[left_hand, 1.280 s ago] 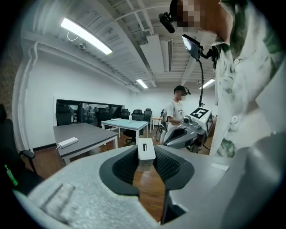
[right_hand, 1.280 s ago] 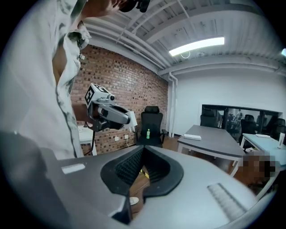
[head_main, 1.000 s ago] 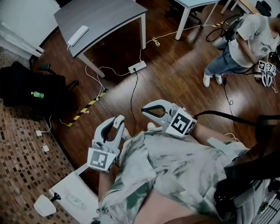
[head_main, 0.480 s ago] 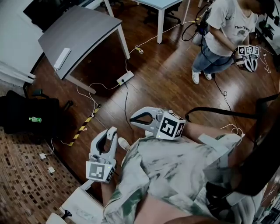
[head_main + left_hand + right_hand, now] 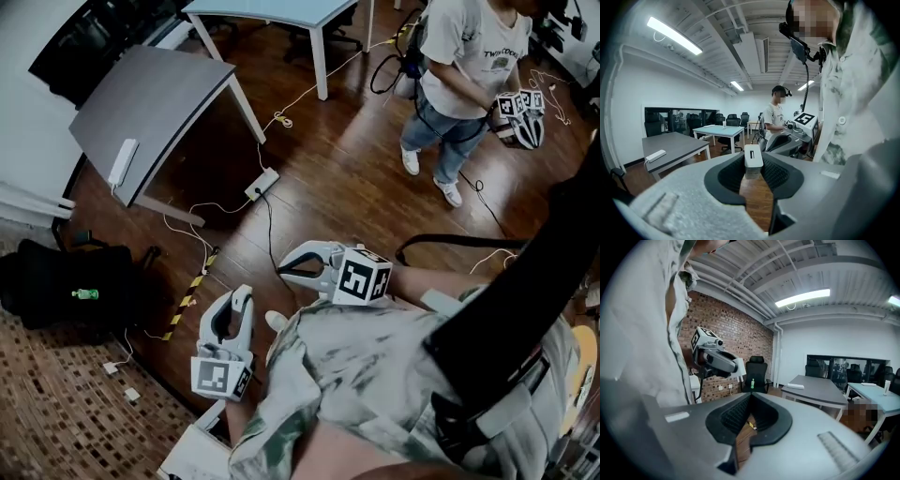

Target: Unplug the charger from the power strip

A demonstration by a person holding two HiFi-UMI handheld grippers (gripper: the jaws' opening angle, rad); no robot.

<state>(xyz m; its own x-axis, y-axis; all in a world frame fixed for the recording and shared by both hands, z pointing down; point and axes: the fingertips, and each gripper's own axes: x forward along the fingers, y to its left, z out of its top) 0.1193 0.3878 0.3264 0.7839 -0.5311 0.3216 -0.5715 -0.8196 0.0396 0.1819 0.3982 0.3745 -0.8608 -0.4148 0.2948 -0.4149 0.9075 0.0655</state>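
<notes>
Left gripper (image 5: 241, 294) clamped on small white charger (image 5: 753, 158), flat sides. Likely light, rigid, slick. Right gripper (image 5: 750, 399) closed, empty.

Charger (image 5: 753, 159) sides hidden by claw pads (image 5: 777, 174).

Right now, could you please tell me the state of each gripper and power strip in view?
Left gripper: shut on the white charger.
Right gripper: shut, empty.
Floor power strip: lying flat, black cable attached.
Table power strip: lying flat on the grey table.
</notes>
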